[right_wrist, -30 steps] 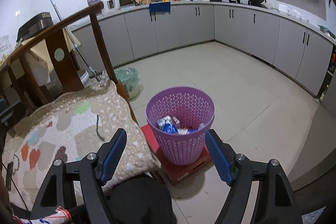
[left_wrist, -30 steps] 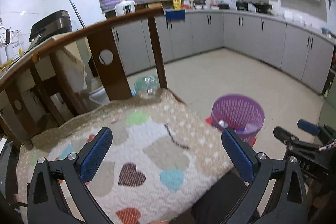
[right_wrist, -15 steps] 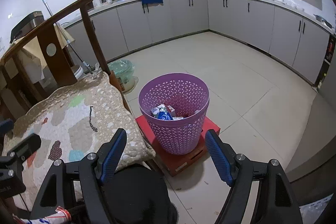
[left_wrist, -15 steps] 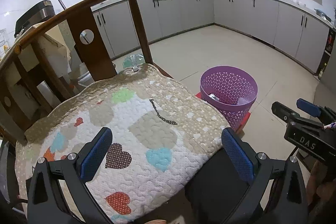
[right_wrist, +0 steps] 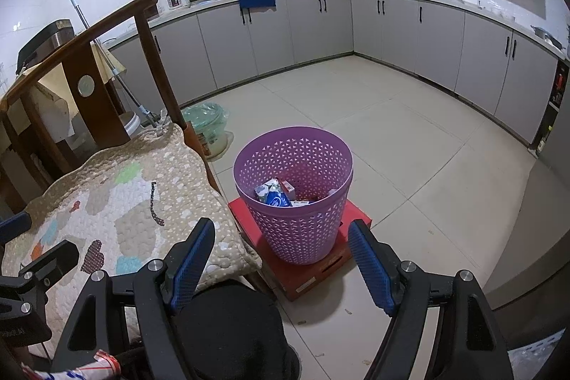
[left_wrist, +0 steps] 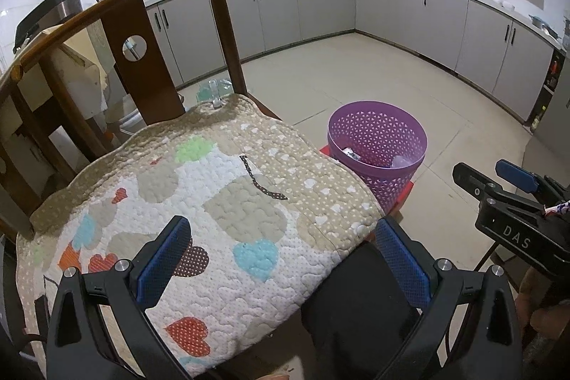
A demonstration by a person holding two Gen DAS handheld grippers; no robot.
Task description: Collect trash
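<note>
1. Compared with a second ago, the left wrist view has tipped downward: the quilted cushion fills more of the picture, and the purple basket sits higher and further right in it.
2. The left gripper [left_wrist: 283, 260] hangs over the front edge of the beige quilted seat cushion with coloured heart patches [left_wrist: 213, 202], its blue-padded jaws spread wide with nothing between them.
3. The right gripper [right_wrist: 281, 267] points down at the floor beside the chair, its jaws likewise released and empty.
4. The purple perforated plastic waste basket [right_wrist: 295, 202] stands upright on a flat red box [right_wrist: 320, 269] on the tiled floor, just beside the chair's front corner.
5. Trash lies at the basket's bottom: blue-and-white wrappers [right_wrist: 272, 194] and a small red carton [right_wrist: 286, 186].
6. The cushion rests on a dark wooden chair with a curved back rail [left_wrist: 142, 34].
7. A black-clad knee [right_wrist: 231, 326] shows under both grippers.
8. Grey kitchen cabinets [right_wrist: 320, 27] line the far walls.
</note>
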